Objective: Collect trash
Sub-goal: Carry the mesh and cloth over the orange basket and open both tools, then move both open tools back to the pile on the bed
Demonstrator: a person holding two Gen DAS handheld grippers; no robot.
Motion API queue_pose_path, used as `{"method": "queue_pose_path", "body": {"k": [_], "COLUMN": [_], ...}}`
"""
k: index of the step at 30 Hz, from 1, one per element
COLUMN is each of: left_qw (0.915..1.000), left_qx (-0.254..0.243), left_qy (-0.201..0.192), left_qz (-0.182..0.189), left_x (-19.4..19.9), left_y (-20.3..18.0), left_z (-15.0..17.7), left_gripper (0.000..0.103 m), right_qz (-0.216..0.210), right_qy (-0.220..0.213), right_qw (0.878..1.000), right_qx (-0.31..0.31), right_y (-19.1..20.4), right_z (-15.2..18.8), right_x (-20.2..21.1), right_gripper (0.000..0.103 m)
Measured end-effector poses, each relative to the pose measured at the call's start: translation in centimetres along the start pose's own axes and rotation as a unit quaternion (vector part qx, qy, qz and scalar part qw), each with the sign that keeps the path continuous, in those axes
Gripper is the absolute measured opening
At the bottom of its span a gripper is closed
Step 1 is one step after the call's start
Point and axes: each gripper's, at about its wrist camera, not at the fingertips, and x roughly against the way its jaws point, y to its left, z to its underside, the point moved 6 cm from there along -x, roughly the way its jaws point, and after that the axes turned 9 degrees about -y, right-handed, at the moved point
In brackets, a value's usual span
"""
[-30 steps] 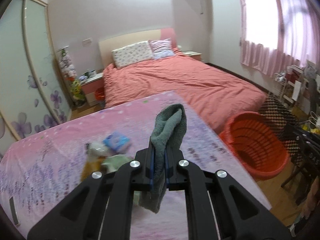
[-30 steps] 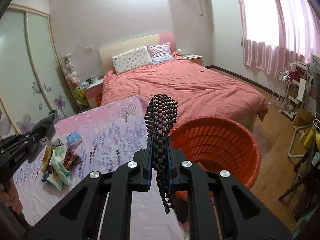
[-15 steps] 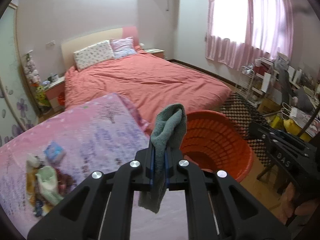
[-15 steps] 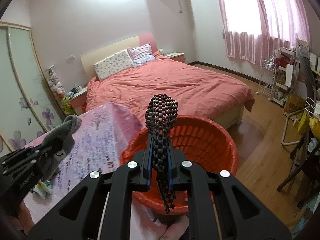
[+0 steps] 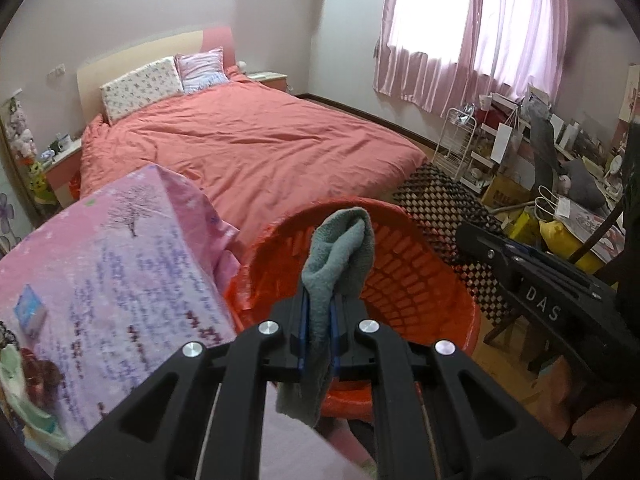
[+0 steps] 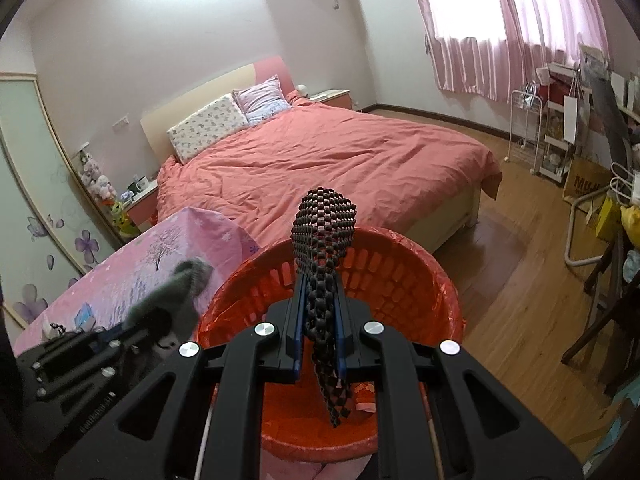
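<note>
A bedroom with pink curtains and a wide bed (image 6: 328, 160) under a salmon cover forms the backdrop; the landmark is the orange basket (image 6: 400, 280) on the wooden floor at the bed's foot. Left of the basket stands the bench (image 5: 100, 272), draped in a pink flowered cloth, with a small blue packet (image 5: 30, 312) and wrappers lying at its far left, well apart from the basket. Just over the basket's left rim, the left tongs (image 5: 318, 322) are clamped on a grey-green cloth (image 5: 340, 248), which folds over above the pads and hangs below them. Over the basket's middle, the right tongs (image 6: 319, 334) pinch a black checkered mesh (image 6: 324, 232), its tail dangling into the basket. Both pieces seem held above the opening so that releasing them would drop them inside.
</note>
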Motion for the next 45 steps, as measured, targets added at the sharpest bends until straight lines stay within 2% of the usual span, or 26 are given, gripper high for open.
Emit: {"method": "queue_pose_path", "body": {"k": [2,5,6,9,13,15,17,20,22,26,28,33,36,39,45], "left_qw": [1.0,0.9999,0.9998,0.9995,0.9986,0.9975,0.996,0.9935,0.9924,0.9895,0.9874,0.9748,0.9686,0.9584,0.9331], "left_qx": [0.0,-0.002,-0.002,0.001,-0.001,-0.009,-0.015,-0.013,-0.005,0.008,0.013,0.034,0.056,0.076,0.095], "left_qy": [0.006,0.014,0.015,0.023,0.029,0.031,0.03,0.029,0.026,0.021,0.016,0.017,0.021,0.017,0.019], "left_qz": [-0.002,-0.01,-0.012,-0.022,-0.045,-0.062,-0.083,-0.109,-0.121,-0.142,-0.157,-0.22,-0.241,-0.275,-0.346], "left_x": [-1.0,-1.8,-2.0,-2.5,-2.4,-2.0,-1.3,0.0,1.3,3.8,5.5,10.5,13.0,16.0,21.4], "left_y": [0.0,0.3,0.4,1.3,2.7,3.4,4.6,6.3,7.6,10.0,11.3,16.1,19.4,23.6,31.8], "left_z": [0.1,0.7,0.8,1.3,1.8,2.0,2.1,2.5,2.7,2.8,2.9,4.2,5.7,7.6,12.0], "left_gripper": [0.017,0.037,0.039,0.044,0.051,0.055,0.068,0.081,0.088,0.097,0.099,0.099,0.099,0.099,0.099], "right_qz": [-0.005,-0.005,-0.004,-0.005,0.008,0.017,0.025,0.031,0.038,0.034,0.026,0.007,-0.007,-0.02,-0.061], "right_qy": [0.004,0.009,0.01,0.017,0.017,0.016,0.018,0.024,0.028,0.024,0.021,0.019,0.024,0.038,0.044], "right_qw": [1.0,1.0,1.0,1.0,1.0,1.0,0.999,0.999,0.999,0.998,0.997,0.994,0.992,0.989,0.979], "right_qx": [-0.006,-0.009,-0.008,-0.008,0.003,0.011,0.017,0.023,0.026,0.052,0.068,0.104,0.125,0.145,0.192], "right_y": [-0.3,-0.6,-0.8,-0.8,-0.4,-0.1,0.0,0.4,0.8,2.7,4.0,7.9,10.6,13.5,18.9], "right_z": [0.0,0.2,0.3,0.7,1.1,1.1,1.1,1.3,1.5,2.0,2.2,3.5,4.5,6.0,8.7], "right_x": [-0.4,-1.0,-1.1,-1.5,-1.2,-1.1,-1.1,-0.9,-0.7,0.1,0.5,1.4,1.7,2.1,2.8], "right_gripper": [0.013,0.022,0.027,0.034,0.047,0.05,0.054,0.06,0.071,0.079,0.088,0.1,0.101,0.101,0.101]}}
